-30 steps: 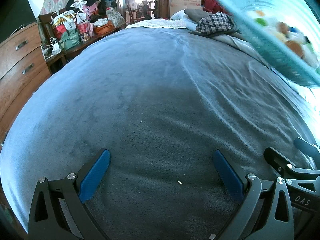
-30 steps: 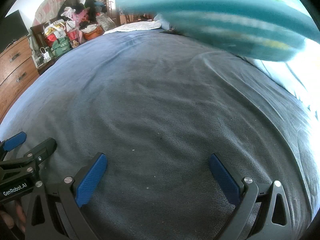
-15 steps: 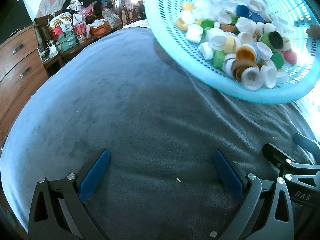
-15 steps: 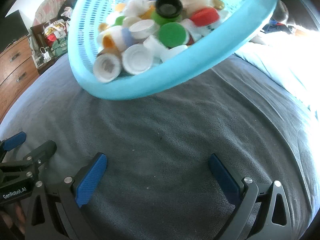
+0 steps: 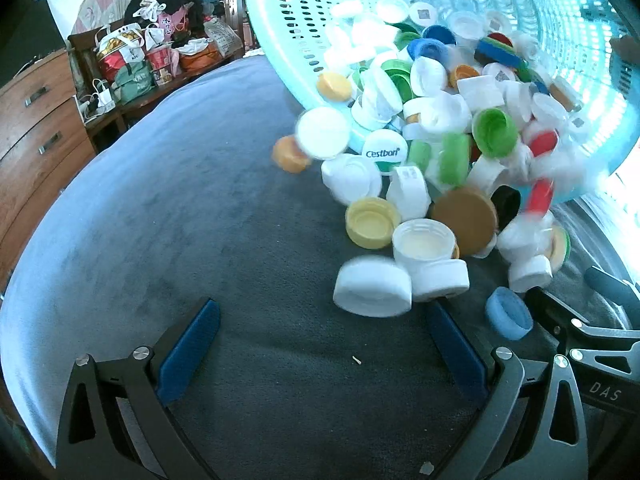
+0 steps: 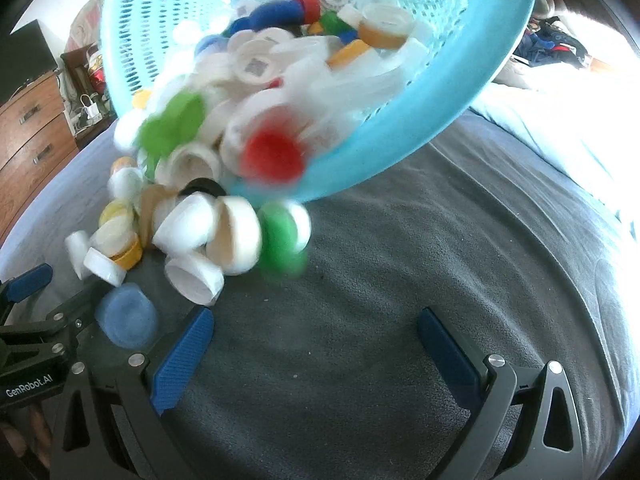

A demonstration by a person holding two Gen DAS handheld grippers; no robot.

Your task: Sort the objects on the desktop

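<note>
From my left view, jaws wide and empty, caps (image 5: 416, 216) spill from the tilted basket (image 5: 280, 40) onto the bed (image 5: 180, 200) and may roll off its edge; my right view, jaws likewise wide, shows a blue cap (image 6: 127, 322) already at my left gripper (image 6: 32, 320).

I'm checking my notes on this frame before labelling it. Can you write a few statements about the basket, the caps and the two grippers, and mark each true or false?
1. The perforated turquoise plastic basket is tilted, with plastic bottle caps spilling onto the grey blanket. True.
2. The left gripper is clamped on a cap. False: its jaws stand wide apart with nothing between them.
3. A light blue round cap lies on the blanket near the grippers. True.
4. The right gripper holds the basket's rim. False: it is open and apart from the basket.
5. Every cap is white. False: green, red, yellow, blue and brown ones show.
</note>
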